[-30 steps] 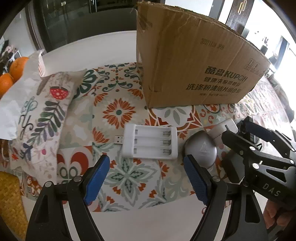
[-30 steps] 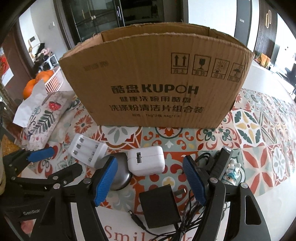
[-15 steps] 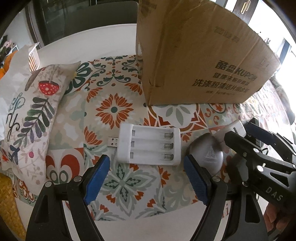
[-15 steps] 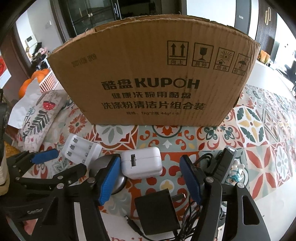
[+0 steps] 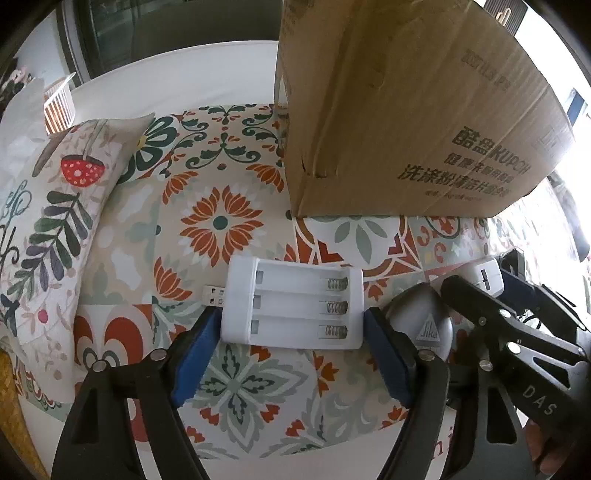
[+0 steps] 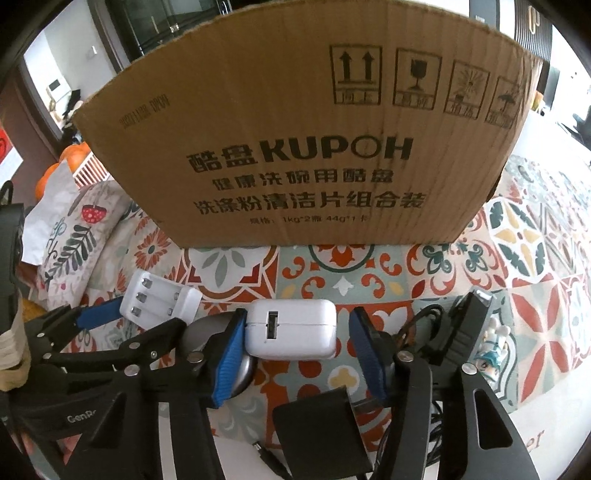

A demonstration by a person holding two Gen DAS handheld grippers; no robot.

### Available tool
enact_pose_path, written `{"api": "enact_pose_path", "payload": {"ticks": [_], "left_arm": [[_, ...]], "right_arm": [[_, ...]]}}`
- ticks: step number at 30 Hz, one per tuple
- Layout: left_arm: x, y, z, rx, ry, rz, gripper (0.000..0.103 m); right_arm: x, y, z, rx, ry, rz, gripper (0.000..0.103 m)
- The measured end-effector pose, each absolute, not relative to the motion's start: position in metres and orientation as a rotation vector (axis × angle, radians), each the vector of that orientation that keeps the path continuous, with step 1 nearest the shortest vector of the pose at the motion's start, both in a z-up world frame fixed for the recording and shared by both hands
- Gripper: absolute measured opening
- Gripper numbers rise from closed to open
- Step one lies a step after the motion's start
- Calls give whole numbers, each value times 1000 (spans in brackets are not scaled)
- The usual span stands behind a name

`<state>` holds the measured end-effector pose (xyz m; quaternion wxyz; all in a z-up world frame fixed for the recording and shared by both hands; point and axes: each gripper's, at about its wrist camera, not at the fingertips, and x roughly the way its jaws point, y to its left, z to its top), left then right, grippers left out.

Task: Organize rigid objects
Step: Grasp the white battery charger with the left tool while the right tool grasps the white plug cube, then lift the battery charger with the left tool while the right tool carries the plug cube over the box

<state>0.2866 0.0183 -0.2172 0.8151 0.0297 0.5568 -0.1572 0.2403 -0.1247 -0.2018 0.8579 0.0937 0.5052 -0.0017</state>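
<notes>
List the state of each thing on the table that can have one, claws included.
Battery charger: slots empty, lying flat between the left claw's fingers.
White USB adapter: port empty, resting on the cloth.
Cardboard box: upright; top out of view.
Black adapter: lying flat by the cables.
Left claw: open, straddling the charger.
Right claw: open around the white adapter.

A white table (image 5: pixel 177 74) carries a patterned floral cloth (image 5: pixel 221 221). Dark glass-fronted cabinets (image 6: pixel 166 22) stand behind it against a pale wall (image 6: pixel 48 70). Bright daylight enters from the right side.
</notes>
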Motion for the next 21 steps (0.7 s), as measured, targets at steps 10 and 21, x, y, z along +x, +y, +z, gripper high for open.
{"api": "enact_pose_path", "payload": {"ticks": [10, 21], "left_arm": [[284, 20, -216, 55, 1168, -334, 76], [264, 24, -180, 62, 1076, -298, 76]], "right_arm": [[241, -123, -204, 194, 1057, -16, 49], [228, -126, -179, 175, 1003, -8, 49]]}}
